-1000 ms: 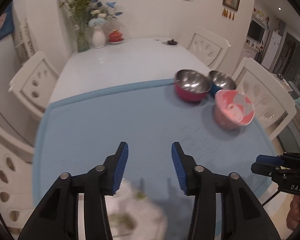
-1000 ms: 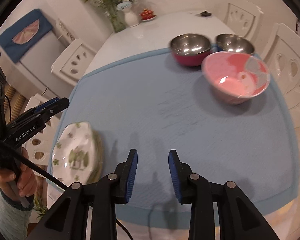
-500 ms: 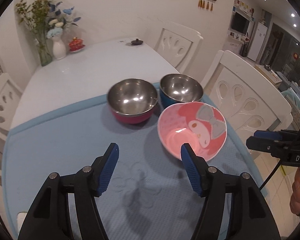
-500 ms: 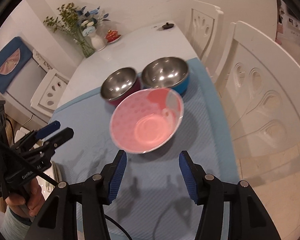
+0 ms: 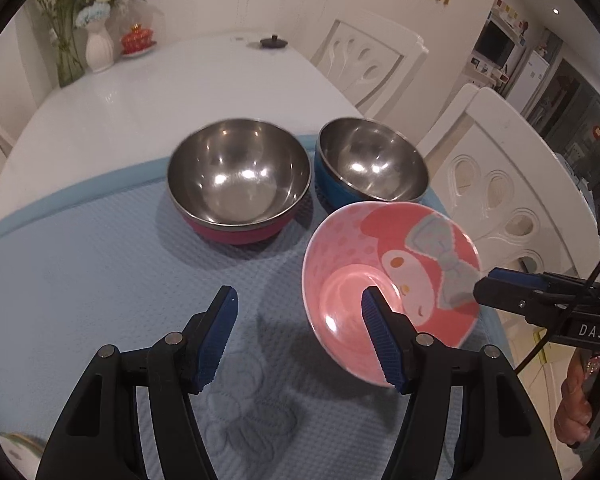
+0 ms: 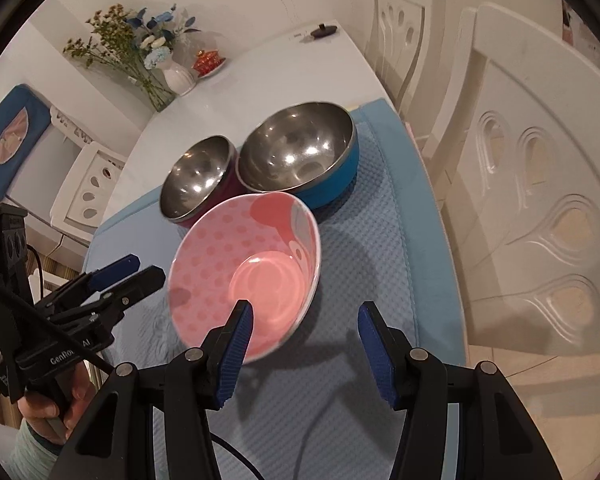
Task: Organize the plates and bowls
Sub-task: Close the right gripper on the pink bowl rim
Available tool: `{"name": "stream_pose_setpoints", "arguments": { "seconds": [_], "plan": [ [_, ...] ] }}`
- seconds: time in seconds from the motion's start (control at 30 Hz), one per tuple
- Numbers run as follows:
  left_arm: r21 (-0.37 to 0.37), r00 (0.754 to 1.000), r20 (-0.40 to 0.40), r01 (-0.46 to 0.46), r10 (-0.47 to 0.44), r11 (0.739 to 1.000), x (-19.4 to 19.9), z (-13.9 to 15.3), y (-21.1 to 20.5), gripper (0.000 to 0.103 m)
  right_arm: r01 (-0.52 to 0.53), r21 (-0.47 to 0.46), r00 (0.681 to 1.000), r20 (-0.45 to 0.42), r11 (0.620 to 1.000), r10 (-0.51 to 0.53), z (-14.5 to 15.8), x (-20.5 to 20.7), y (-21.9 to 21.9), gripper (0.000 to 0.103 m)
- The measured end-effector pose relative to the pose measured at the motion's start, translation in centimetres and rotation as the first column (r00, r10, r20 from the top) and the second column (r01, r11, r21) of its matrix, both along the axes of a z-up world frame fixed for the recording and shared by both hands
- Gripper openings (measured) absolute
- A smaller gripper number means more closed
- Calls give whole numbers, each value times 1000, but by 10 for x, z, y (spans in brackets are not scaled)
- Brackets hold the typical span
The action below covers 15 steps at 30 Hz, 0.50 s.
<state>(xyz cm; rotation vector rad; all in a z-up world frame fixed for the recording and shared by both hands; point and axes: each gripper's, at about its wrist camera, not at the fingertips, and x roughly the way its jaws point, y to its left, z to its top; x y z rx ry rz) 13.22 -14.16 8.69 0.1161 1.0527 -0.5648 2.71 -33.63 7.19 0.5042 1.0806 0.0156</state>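
A pink cartoon-print bowl [image 5: 404,264] [image 6: 236,256] sits on the blue mat [image 5: 100,272], near its right edge. Behind it stand two steel bowls, one red outside [image 5: 236,184] [image 6: 196,176] and one blue outside [image 5: 372,160] [image 6: 300,156]. My left gripper [image 5: 299,296] is open at the pink bowl's left rim, its right finger in front of the bowl's inside. My right gripper [image 6: 305,310] is open at the bowl's right rim, its left finger over the inside. Nothing is pressed between either pair of pads. Each gripper shows in the other's view [image 5: 496,292] [image 6: 140,276].
The edge of a floral plate [image 5: 12,448] peeks in at the lower left. On the white table [image 5: 204,80] beyond the mat stand a vase of flowers [image 5: 98,48], a red lidded pot [image 5: 138,38] and a small black lid [image 5: 274,42]. White chairs [image 5: 500,184] flank the right side.
Both grippers swept from the mat's left side, near the floral plates, over to the pink bowl and came down close to it. Both pairs of jaws stand wider than a second ago.
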Motion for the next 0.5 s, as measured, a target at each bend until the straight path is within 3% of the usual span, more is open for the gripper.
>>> {"name": "stream_pose_setpoints", "arguments": {
  "seconds": [0.4,0.5],
  "plan": [
    [2,998,-65,15,-14,1000,16,-30,-13,59,-28,45,999,-23,999,29,-32,38,2,53],
    [-13,997,-80,16,-17,1000,19,-34,-14,46,-44,42,999,-25,998,45,-36,44,5,52]
  ]
}}
